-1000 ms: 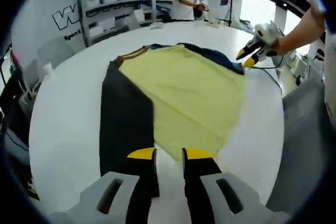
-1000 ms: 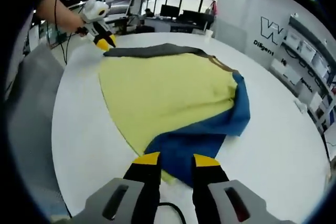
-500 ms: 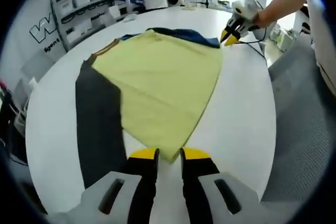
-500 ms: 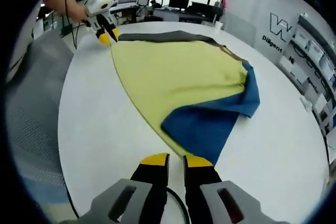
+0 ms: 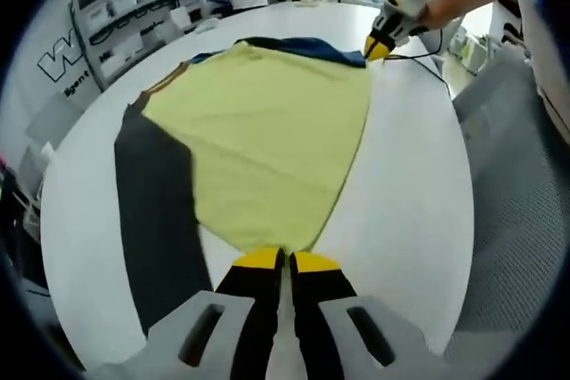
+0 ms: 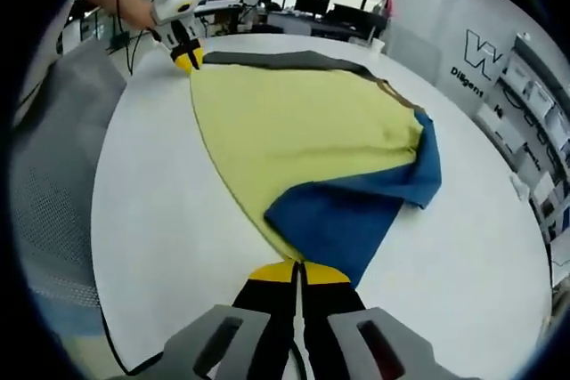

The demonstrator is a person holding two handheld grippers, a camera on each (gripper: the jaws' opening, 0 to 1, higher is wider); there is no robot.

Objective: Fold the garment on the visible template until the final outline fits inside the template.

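The left gripper (image 5: 285, 260) has its yellow-tipped jaws pinched together on the near corner of the garment (image 5: 258, 131), at six o'clock in the left gripper view. The right gripper (image 6: 298, 269) is likewise closed, nipping the garment's hem where yellow meets blue. Each gripper appears in the other's view: the right one up at one o'clock in the left gripper view, the left one (image 6: 185, 60) at eleven o'clock in the right gripper view, each in a person's hand. The garment lies spread on the round white table (image 5: 419, 202), its yellow body flat. The left gripper view shows a long black sleeve (image 5: 156, 211) running toward eight o'clock; the right gripper view shows a blue sleeve (image 6: 356, 215) folded over. Wall lettering (image 6: 488, 55) begins with a large "W"; the smaller line beneath is unreadable.
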